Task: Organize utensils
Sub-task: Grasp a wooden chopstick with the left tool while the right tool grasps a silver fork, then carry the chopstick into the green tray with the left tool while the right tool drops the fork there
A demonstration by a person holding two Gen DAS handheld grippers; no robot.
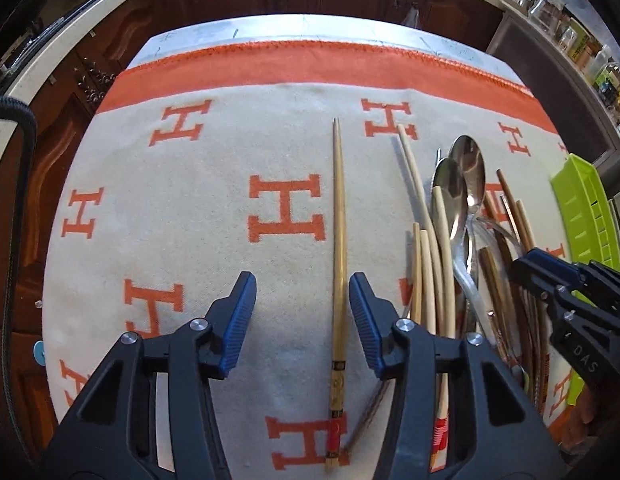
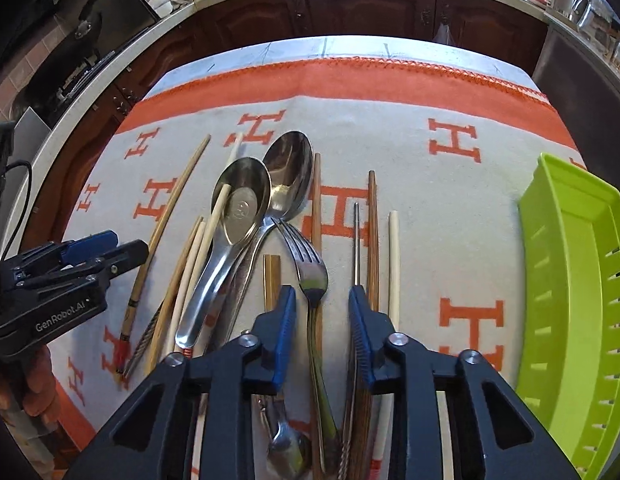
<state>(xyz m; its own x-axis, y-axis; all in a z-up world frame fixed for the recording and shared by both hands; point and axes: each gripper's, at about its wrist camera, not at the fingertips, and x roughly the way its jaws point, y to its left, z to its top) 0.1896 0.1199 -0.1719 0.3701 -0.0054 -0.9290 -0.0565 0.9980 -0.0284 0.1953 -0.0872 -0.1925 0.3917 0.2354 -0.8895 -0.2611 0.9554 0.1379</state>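
Utensils [image 2: 250,240] lie heaped mid-surface, green tray [image 2: 573,280] at the right edge. Left claw [image 1: 302,316] gapes wide and empty over a lone bamboo chopstick [image 1: 339,240]; right claw [image 2: 321,320] is part open, straddling the fork [image 2: 310,264], gripping nothing.

The left gripper [image 2: 90,258] carries "GenRobot.AI" in white on its black body, seen from the right wrist view; the right gripper [image 1: 549,276] carries "DAS" (only those letters can be read) in the left wrist view. Large orange "H" letters repeat across the cloth [image 1: 230,160]
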